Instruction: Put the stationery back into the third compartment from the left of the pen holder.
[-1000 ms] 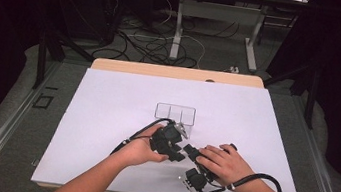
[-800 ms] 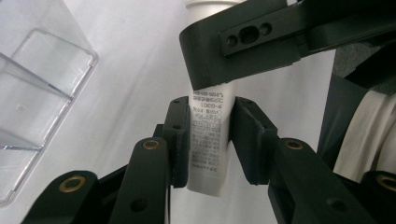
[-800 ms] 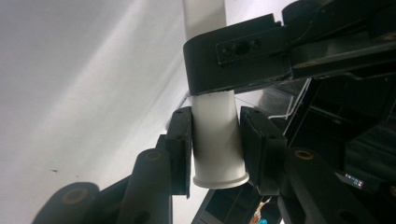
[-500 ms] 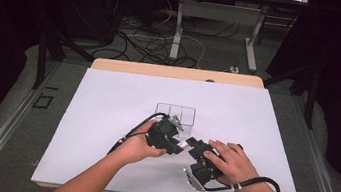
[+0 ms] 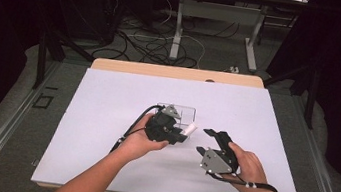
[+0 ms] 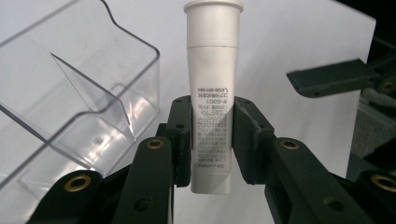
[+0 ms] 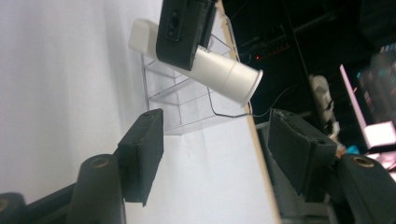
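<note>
Holding the white tube mid-body, the left gripper has it over mid-table beside the clear bin. Looks light, squishy, slick, so grip near its stiff cap. Right gripper: jaws just opened, empty.

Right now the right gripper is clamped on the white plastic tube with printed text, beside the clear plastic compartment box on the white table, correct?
Not quite: the left gripper is clamped on the white plastic tube, as the left gripper view shows. The right gripper has just been opening, with nothing between its jaws. The rest holds: the tube is beside the clear plastic compartment box on the white table.
</note>
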Motion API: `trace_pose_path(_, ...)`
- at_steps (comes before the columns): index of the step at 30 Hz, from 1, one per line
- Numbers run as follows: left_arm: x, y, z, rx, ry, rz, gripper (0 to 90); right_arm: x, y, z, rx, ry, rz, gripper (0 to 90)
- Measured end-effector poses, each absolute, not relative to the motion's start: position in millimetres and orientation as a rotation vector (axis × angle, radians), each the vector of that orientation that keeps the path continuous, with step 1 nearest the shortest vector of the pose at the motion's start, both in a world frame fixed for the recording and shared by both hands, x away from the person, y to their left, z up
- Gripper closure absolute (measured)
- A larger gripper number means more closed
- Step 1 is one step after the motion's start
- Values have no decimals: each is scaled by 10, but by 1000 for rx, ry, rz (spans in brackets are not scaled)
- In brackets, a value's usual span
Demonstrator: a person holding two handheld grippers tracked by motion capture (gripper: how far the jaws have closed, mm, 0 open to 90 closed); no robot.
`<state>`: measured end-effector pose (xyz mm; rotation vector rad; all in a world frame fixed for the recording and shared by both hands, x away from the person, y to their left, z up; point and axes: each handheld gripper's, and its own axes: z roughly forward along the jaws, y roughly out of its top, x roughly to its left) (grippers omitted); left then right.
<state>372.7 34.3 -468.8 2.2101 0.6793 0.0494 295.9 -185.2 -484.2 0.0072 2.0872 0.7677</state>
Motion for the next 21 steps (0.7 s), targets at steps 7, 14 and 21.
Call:
trace_pose_path(7, 3757, 360, -4653, 2054, 748, 138, 709, 3026, -2009, -4822, 212, 2083, 905, 291)
trace_pose_path(14, 3818, 375, -4635, 1939, 799, 178, 709, 3083, -2102, -4919, 441, 2085, 1011, 234)
trace_pose_path(21, 3887, 342, -4680, 1857, 855, 210, 709, 3147, -2170, -4985, 580, 2087, 1063, 171)
